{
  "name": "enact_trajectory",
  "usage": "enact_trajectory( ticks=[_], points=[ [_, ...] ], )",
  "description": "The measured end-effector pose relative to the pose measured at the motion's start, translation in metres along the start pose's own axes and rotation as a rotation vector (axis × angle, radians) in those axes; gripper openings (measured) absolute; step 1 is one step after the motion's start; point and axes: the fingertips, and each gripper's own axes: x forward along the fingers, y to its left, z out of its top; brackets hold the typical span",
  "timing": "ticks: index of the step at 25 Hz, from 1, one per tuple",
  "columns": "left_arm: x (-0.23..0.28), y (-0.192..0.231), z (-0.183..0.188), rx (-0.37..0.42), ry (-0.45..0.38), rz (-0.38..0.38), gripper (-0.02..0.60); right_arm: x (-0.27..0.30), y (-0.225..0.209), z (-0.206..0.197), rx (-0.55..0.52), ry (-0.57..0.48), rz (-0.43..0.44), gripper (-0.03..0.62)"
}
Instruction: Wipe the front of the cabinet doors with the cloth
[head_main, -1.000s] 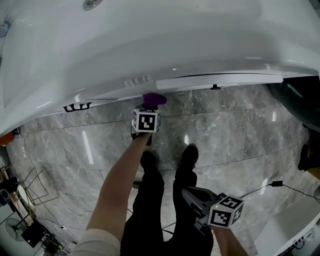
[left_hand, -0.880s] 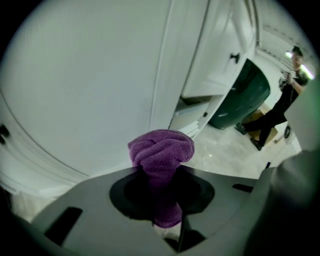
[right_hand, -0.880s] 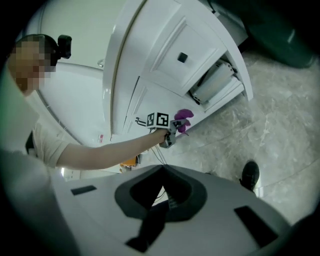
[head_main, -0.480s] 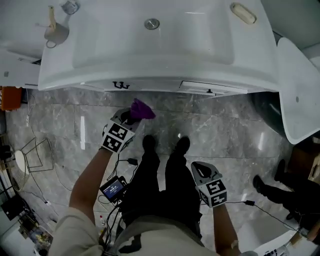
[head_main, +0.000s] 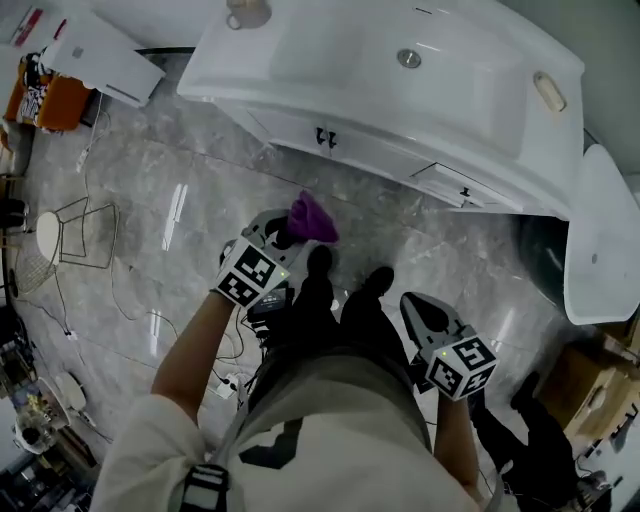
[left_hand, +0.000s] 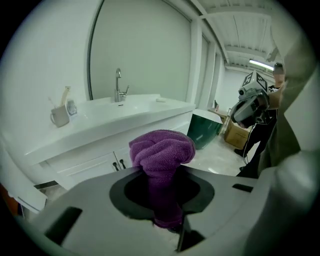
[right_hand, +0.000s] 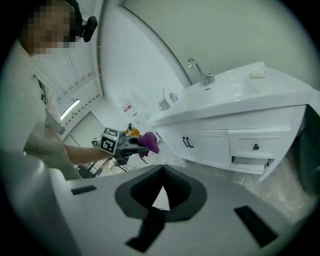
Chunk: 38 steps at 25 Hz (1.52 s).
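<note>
A purple cloth (head_main: 312, 218) bunches out of my left gripper (head_main: 288, 232), which is shut on it. In the left gripper view the cloth (left_hand: 162, 152) stands up between the jaws, well short of the white cabinet doors (left_hand: 97, 166). The doors (head_main: 296, 127) sit under the vanity top, with two dark handles (head_main: 322, 136) at their meeting edge. My right gripper (head_main: 414, 303) hangs low by the person's right leg, shut, with nothing in it. From the right gripper view the doors (right_hand: 202, 142) and the left gripper (right_hand: 131, 144) with the cloth (right_hand: 149, 140) both show.
A white basin (head_main: 400, 70) with a tap (left_hand: 119, 86) and a cup (left_hand: 60, 116) tops the vanity. A drawer (right_hand: 255, 147) lies right of the doors. A dark green bin (left_hand: 206, 129) stands further right. A wire rack (head_main: 80, 235) and cables lie on the marble floor.
The person has backed off from the vanity, which now lies farther away and turned. My left gripper has come back with the cloth. The right gripper stays low.
</note>
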Motion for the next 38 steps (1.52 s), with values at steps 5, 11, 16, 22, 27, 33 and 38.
enact_trajectory(
  ticks=[5,11,16,22,27,33,38],
  points=[
    [-0.047,0.009,0.012,-0.036,-0.082,0.011,0.103,0.026,0.044,0.028,-0.069,0.026,0.053,0.009],
    [-0.091,0.011,0.040,-0.084,-0.210,-0.049,0.103,0.051,0.086,0.072,-0.176,0.012,0.102,0.009],
    [-0.109,0.022,0.061,-0.097,-0.290,-0.085,0.103,0.063,0.116,0.107,-0.110,-0.044,0.164,0.009],
    [-0.128,0.029,0.087,-0.092,-0.365,-0.164,0.103,0.069,0.143,0.134,-0.086,-0.135,0.165,0.009],
    [-0.142,0.029,0.099,-0.066,-0.404,-0.213,0.103,0.058,0.152,0.132,-0.131,-0.157,0.104,0.009],
    [-0.145,0.029,0.098,-0.032,-0.397,-0.223,0.104,0.060,0.167,0.122,-0.191,-0.125,0.088,0.009],
    [-0.149,0.016,0.093,-0.001,-0.383,-0.206,0.104,0.063,0.183,0.108,-0.300,-0.082,0.099,0.009]
  ],
)
